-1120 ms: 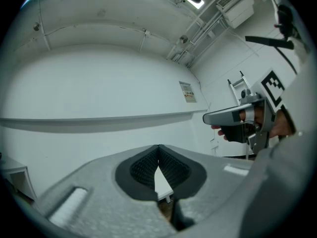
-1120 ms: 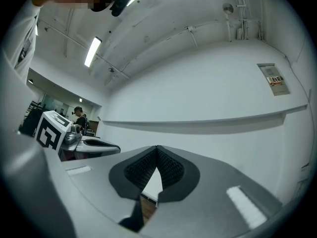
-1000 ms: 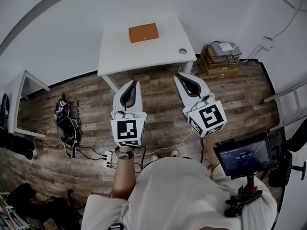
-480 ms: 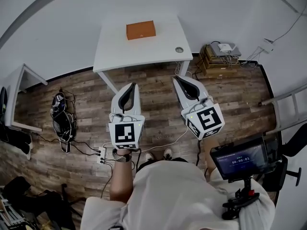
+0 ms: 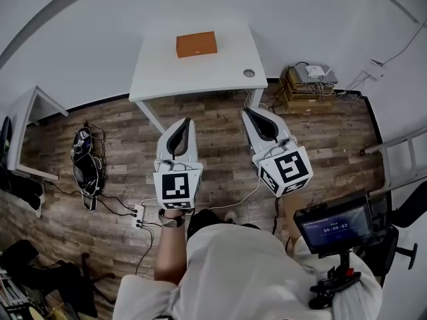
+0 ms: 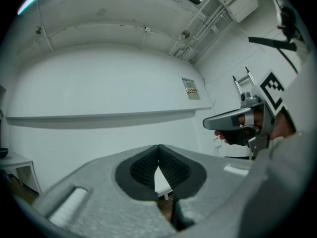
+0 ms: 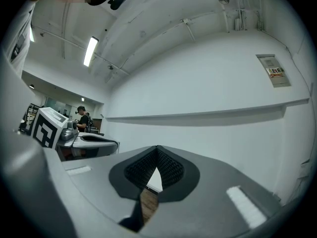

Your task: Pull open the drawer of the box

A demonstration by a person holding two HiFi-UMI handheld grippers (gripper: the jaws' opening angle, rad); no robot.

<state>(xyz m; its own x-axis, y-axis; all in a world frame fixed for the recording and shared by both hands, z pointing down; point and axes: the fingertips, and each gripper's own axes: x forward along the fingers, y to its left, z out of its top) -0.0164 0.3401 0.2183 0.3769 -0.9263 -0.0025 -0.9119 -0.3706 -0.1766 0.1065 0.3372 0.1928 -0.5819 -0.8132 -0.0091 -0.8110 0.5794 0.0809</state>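
An orange box [image 5: 197, 44] lies flat on the far half of a white table [image 5: 167, 79] against the wall, seen only in the head view. My left gripper [image 5: 184, 122] hangs over the wooden floor well short of the table's near edge, jaws shut with nothing between them. My right gripper [image 5: 248, 112] is beside it to the right, also shut and empty, below the table's near right corner. In the left gripper view the left gripper [image 6: 158, 147] points at the bare white wall, and so does the right gripper [image 7: 157, 148] in the right gripper view. No drawer front can be made out.
A round cable hole [image 5: 249, 73] sits in the table's near right corner. Cardboard boxes with a white device [image 5: 308, 84] stand on the floor at right. A power strip with cables [image 5: 143, 217] lies by my feet, tangled cables and gear [image 5: 87, 169] at left, a second table [image 5: 30, 122] far left.
The view has shifted slightly; the table and box sit marginally nearer and more to the left. Both grippers stay shut and hold the same posture over the floor.
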